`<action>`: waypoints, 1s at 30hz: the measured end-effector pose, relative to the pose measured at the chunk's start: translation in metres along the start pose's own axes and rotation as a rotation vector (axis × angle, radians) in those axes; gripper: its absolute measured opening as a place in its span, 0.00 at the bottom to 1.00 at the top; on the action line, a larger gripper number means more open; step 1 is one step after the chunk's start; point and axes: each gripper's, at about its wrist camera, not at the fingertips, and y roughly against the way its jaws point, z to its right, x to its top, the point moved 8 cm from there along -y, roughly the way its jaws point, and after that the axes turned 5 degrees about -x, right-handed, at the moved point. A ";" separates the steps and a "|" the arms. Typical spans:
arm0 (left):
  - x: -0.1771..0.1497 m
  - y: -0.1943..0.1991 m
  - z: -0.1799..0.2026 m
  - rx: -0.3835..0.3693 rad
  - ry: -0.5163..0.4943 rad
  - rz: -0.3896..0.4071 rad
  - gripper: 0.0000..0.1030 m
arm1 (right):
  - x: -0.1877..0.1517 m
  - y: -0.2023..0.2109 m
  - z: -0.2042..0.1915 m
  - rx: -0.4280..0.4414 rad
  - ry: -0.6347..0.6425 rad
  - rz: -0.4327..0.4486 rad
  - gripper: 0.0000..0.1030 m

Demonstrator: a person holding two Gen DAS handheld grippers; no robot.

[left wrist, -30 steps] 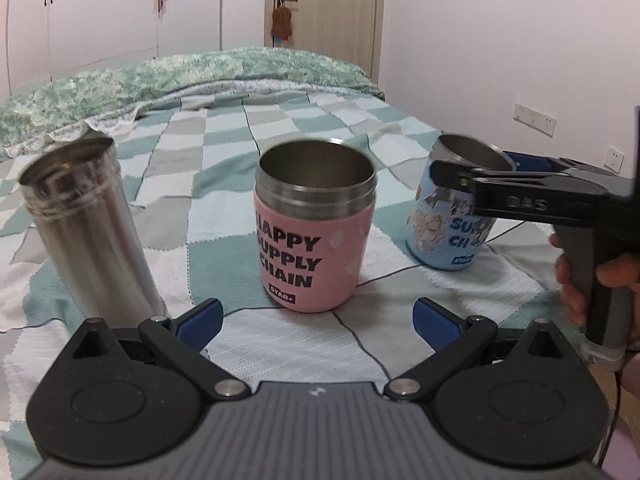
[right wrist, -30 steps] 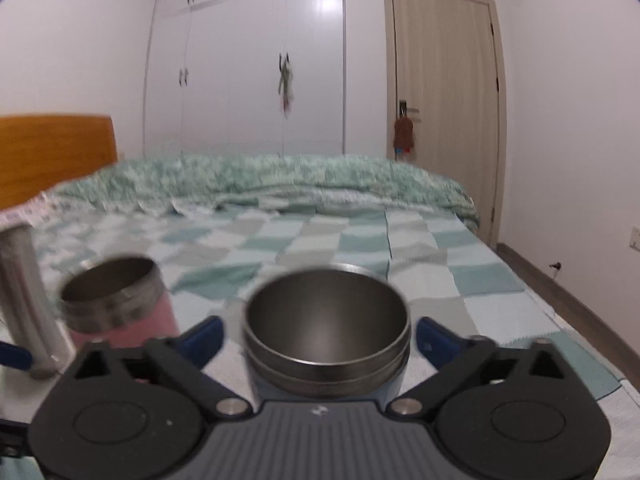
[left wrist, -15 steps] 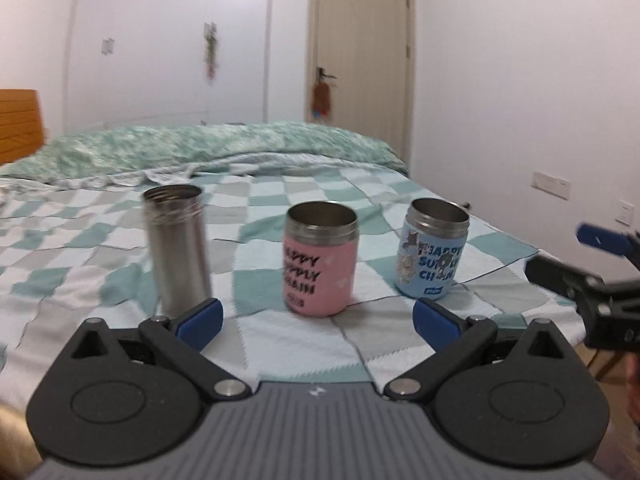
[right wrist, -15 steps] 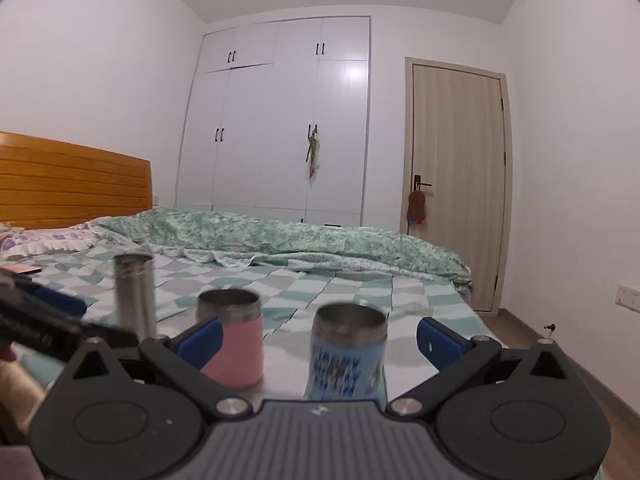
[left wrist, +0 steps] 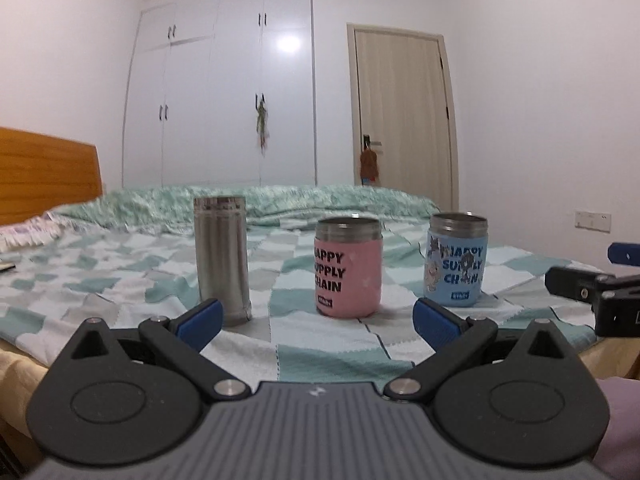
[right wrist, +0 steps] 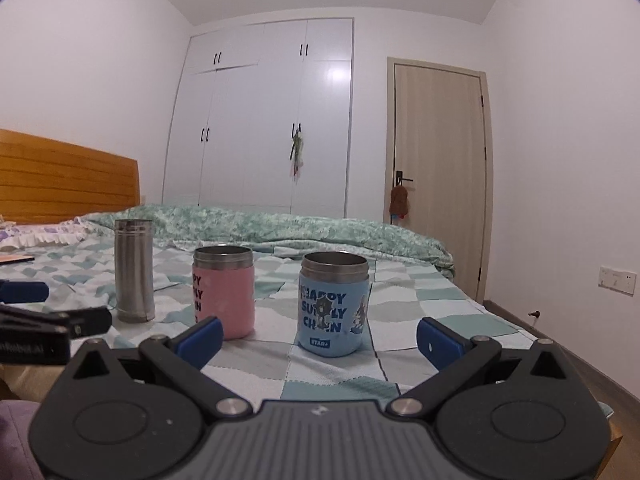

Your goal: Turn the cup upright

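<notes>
Three cups stand upright in a row on the checkered bedspread (left wrist: 120, 280): a tall steel cup (left wrist: 221, 258), a pink cup (left wrist: 347, 267) and a blue cup (left wrist: 458, 258). The right wrist view shows the same steel cup (right wrist: 134, 270), pink cup (right wrist: 224, 292) and blue cup (right wrist: 334, 304). My left gripper (left wrist: 318, 320) is open and empty, back from the cups. My right gripper (right wrist: 319, 338) is open and empty, in front of the blue cup. Each gripper shows at the edge of the other's view.
A rumpled green quilt (left wrist: 280, 200) lies behind the cups. A wooden headboard (right wrist: 60, 184) is at the left. White wardrobes (right wrist: 260, 120) and a door (right wrist: 436, 176) stand at the back. The bed's near edge lies just below the grippers.
My right gripper let go of the blue cup, which now stands upright. Both grippers pulled back from the cups and lowered toward the bed edge.
</notes>
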 end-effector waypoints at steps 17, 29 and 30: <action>-0.002 0.004 0.001 0.009 0.006 0.031 1.00 | -0.001 0.009 0.002 -0.003 0.001 0.039 1.00; -0.002 0.006 0.000 0.009 0.006 0.036 1.00 | -0.001 0.010 -0.001 -0.001 0.002 0.040 1.00; -0.002 0.006 0.000 0.010 0.006 0.037 1.00 | -0.001 0.010 -0.001 -0.001 0.002 0.040 1.00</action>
